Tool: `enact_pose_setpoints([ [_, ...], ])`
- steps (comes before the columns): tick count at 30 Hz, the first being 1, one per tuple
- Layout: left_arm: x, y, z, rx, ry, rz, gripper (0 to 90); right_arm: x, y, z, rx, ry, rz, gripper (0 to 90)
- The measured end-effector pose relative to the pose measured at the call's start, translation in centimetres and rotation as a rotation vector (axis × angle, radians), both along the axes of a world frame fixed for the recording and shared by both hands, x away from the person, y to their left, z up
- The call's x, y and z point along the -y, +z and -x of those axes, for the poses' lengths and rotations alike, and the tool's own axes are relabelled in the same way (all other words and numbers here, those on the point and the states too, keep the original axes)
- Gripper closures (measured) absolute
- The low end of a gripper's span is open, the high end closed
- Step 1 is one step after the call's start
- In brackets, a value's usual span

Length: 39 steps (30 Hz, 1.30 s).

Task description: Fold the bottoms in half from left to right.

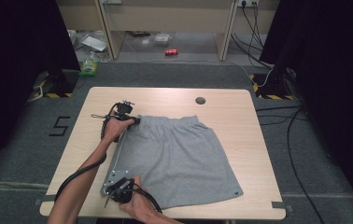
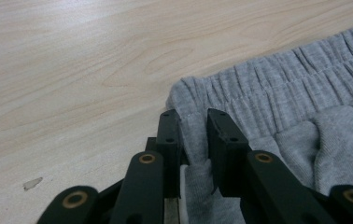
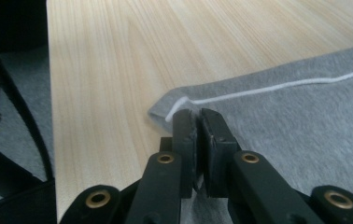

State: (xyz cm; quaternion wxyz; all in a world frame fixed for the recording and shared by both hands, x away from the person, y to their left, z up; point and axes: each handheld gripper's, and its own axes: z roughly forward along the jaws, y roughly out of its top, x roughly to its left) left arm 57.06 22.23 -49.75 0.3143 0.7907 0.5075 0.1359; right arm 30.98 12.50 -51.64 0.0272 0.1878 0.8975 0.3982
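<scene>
A pair of grey shorts (image 1: pixel 179 154) lies flat on the light wooden table (image 1: pixel 249 140), its elastic waistband toward the far side. My left gripper (image 1: pixel 135 120) is at the waistband's left corner and is shut on the gathered fabric (image 2: pixel 194 123), which bunches between the jaws. My right gripper (image 1: pixel 120 181) is at the near left hem corner. In the right gripper view it (image 3: pixel 198 116) is shut on the shorts' corner (image 3: pixel 165 109), where a white stitched line (image 3: pixel 277 86) runs along the side edge. Both forearms come in from the bottom left.
A dark round cable hole (image 1: pixel 200 100) sits near the table's far edge. On the floor beyond lie a red can (image 1: pixel 171 52) and a green packet (image 1: pixel 89 67). Cables (image 1: pixel 291 135) trail on the floor to the right. Bare tabletop lies left of the shorts.
</scene>
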Motion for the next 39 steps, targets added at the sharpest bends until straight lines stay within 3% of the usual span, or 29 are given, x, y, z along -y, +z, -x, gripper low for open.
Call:
enact_pose_setpoints([
  [5, 0.0, 0.9, -0.1, 0.002, 0.012, 0.025, 80.9, 1.0, 0.7, -0.1, -0.012, 0.013, -0.037, 85.9],
  [9, 0.2, 2.5, -0.1, 0.006, 0.015, 0.047, 81.1, 2.5, 1.8, 0.0, -0.014, 0.013, -0.082, 85.9],
  [11, 0.5, 3.3, -0.1, 0.008, 0.005, 0.036, 81.1, 3.4, 2.4, 0.0, -0.008, 0.004, -0.105, 86.0],
  [16, 1.8, 5.3, -0.2, 0.014, 0.000, 0.033, 81.0, 6.9, 4.2, -0.5, -0.028, -0.053, -0.192, 86.1],
  [19, 2.8, 6.4, -0.2, 0.010, 0.006, 0.055, 81.0, 9.4, 5.1, -0.5, -0.022, -0.079, -0.233, 86.2],
  [22, 4.5, 7.7, -0.1, 0.017, 0.000, 0.042, 81.0, 12.0, 6.0, -0.5, -0.037, -0.121, -0.289, 86.2],
  [29, 9.0, 10.2, 0.0, 0.039, -0.042, 0.043, 80.9, 18.0, 7.6, 0.7, 0.018, -0.207, -0.344, 86.2],
  [39, 14.2, 10.1, -0.1, 0.041, -0.101, 0.060, 80.8, 24.4, 7.2, 2.3, 0.024, -0.326, -0.382, 86.2],
])
